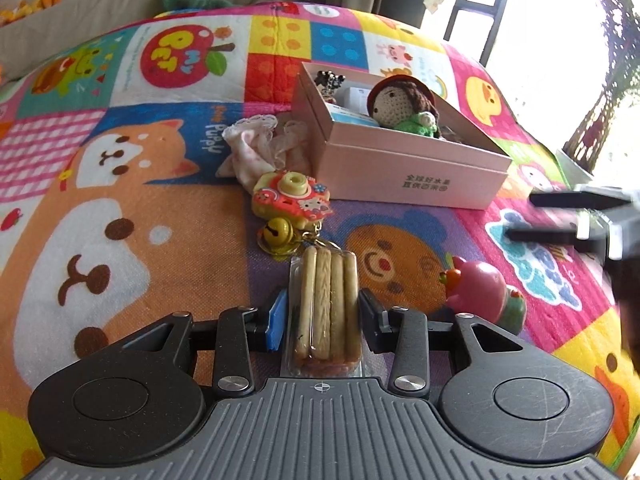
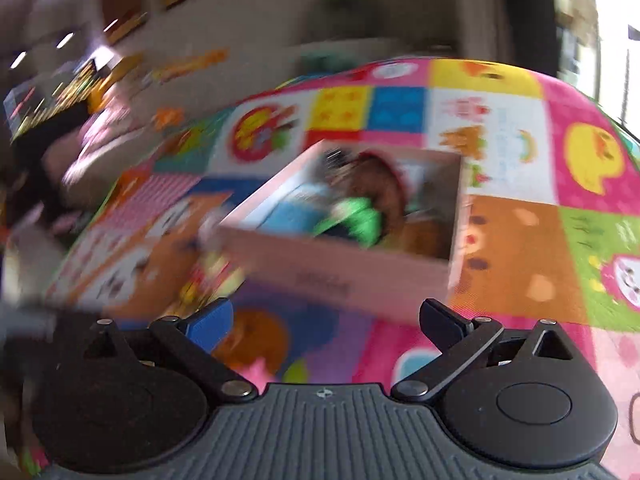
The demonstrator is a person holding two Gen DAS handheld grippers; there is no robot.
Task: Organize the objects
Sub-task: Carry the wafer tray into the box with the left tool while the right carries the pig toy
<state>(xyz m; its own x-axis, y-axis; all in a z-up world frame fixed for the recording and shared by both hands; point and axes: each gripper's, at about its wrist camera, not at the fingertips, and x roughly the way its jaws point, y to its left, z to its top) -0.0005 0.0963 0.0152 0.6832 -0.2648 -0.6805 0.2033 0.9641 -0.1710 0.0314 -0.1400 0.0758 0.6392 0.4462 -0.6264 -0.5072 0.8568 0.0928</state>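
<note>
My left gripper [image 1: 323, 312] is shut on a clear packet of biscuit sticks [image 1: 326, 300], with a key ring chained to a yellow bell [image 1: 276, 234] and an orange toy camera [image 1: 292, 194] lying on the mat. A pink box [image 1: 404, 164] behind holds a crochet doll [image 1: 404, 106] and small items. A pink toy figure [image 1: 480, 290] lies right of my fingers. My right gripper [image 2: 326, 320] is open and empty, above the mat in front of the box [image 2: 340, 272]; this view is blurred. It also shows at the right edge of the left wrist view [image 1: 576, 216].
A colourful cartoon play mat [image 1: 120, 200] covers the surface. A pink-white cloth [image 1: 256, 148] lies left of the box. A sofa [image 1: 100, 4] stands behind the mat and a bright window [image 1: 560, 20] at the right.
</note>
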